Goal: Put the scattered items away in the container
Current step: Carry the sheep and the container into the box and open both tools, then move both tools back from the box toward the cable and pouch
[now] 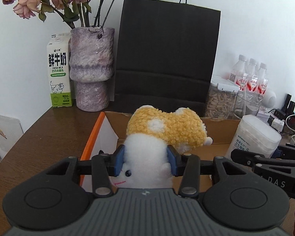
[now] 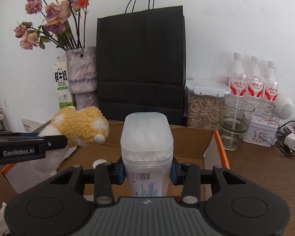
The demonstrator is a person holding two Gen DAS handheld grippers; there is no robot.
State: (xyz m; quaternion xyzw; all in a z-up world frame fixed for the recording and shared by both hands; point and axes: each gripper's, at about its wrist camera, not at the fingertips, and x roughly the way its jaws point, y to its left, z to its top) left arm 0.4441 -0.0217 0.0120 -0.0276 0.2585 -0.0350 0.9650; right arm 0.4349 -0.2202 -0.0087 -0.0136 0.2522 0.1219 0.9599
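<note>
My left gripper (image 1: pixel 145 161) is shut on a white plush toy with a yellow woolly cap (image 1: pixel 163 129), held over the open cardboard box (image 1: pixel 216 131) with orange-edged flaps. My right gripper (image 2: pixel 147 170) is shut on a translucent white plastic tub of cotton swabs (image 2: pixel 146 137), held upright over the same box (image 2: pixel 190 143). In the right wrist view the plush toy (image 2: pixel 82 125) and the left gripper sit at the left. In the left wrist view the tub (image 1: pixel 255 135) and the right gripper sit at the right. A small white round object (image 2: pixel 98 162) lies inside the box.
Behind the box stand a black paper bag (image 2: pixel 141 64), a purple vase of dried roses (image 1: pixel 91 68), a milk carton (image 1: pixel 59 72), a jar of seeds (image 2: pixel 204 106), an empty glass (image 2: pixel 234 118), three water bottles (image 2: pixel 253 78), a tin (image 2: pixel 261 131) and chargers with cables (image 2: pixel 293 139).
</note>
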